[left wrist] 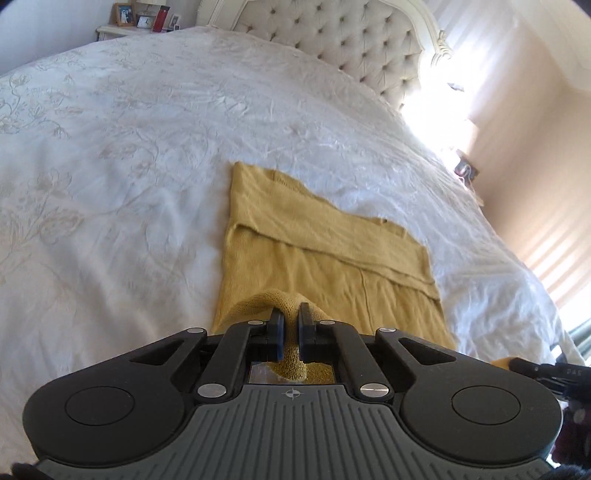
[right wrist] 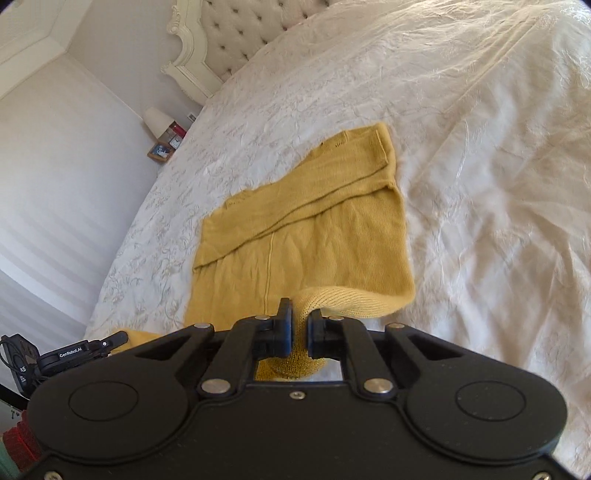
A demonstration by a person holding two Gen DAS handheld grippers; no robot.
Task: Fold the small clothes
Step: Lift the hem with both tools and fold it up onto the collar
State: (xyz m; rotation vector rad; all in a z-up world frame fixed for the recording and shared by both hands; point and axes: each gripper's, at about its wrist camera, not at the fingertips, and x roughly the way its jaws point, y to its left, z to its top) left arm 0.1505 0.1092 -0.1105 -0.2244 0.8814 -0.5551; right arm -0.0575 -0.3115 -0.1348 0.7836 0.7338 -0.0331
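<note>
On the white bedspread [left wrist: 147, 155] your mustard knit sweater [left wrist: 317, 236] lies partly folded; your left claw [left wrist: 291, 314] and right claw [right wrist: 299, 310] each pinch its near hem, lifted off the bed.

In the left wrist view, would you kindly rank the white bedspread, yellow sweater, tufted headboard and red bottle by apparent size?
1. white bedspread
2. yellow sweater, nearest the camera
3. tufted headboard
4. red bottle, far off, so its smallness is partly distance
</note>
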